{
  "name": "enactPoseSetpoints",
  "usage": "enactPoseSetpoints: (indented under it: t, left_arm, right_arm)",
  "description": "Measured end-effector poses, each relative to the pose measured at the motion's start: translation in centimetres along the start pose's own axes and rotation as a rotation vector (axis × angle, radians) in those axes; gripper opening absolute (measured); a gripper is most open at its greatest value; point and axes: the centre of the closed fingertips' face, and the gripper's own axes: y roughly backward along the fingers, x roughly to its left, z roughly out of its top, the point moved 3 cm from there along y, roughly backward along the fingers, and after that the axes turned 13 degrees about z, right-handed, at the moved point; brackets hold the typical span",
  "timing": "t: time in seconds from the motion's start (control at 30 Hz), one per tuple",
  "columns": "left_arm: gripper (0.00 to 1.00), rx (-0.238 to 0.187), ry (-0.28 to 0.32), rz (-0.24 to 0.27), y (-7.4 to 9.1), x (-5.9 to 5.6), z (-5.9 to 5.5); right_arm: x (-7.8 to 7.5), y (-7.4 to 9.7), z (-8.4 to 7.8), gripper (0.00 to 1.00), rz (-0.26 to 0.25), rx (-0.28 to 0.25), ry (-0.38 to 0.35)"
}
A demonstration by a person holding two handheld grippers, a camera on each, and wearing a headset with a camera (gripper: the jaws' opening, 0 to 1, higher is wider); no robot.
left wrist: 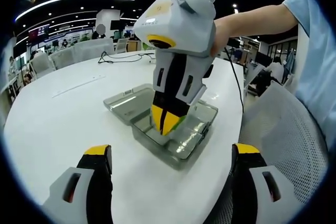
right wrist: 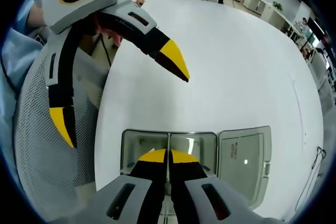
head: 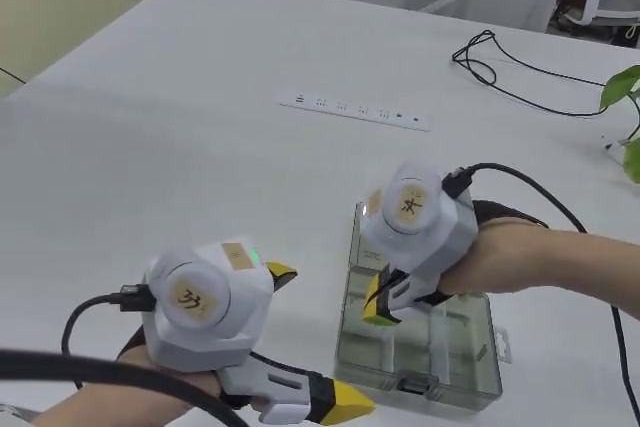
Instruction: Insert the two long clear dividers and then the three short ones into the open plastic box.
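Right gripper [head: 378, 312], jaws together, points down into the box [head: 480, 367] on the table [head: 200, 97], probably to seat a divider; none is discernible between its tips. Left gripper [head: 315, 339], jaws apart and empty, waits alongside.

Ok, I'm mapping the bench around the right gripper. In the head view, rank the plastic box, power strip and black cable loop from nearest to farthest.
1. plastic box, directly under the right gripper.
2. power strip, mid-table beyond it.
3. black cable loop, farthest back, to the right.
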Motion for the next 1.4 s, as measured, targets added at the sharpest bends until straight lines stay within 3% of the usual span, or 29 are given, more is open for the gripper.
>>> enactPoseSetpoints:
  t: [0.57,0.83,1.17,1.4]
  left_arm:
    - [0.97,-0.013,0.0,0.005,0.0,0.0,0.4]
    - [0.97,-0.015,-0.002,0.006,0.0,0.1,0.5]
    - [0.97,-0.014,0.001,0.005,0.1,-0.2,0.4]
    - [0.97,-0.014,-0.002,0.006,0.2,-0.2,0.5]
  right_arm:
    - [0.1,-0.1,-0.1,0.02,-0.004,0.021,0.017]
    - [0.1,-0.2,-0.1,0.04,-0.005,0.019,0.071]
    - [0.7,0.7,0.0,0.27,-0.018,-0.056,0.12]
    - [1.3,1.5,-0.3,0.48,-0.029,-0.115,0.136]
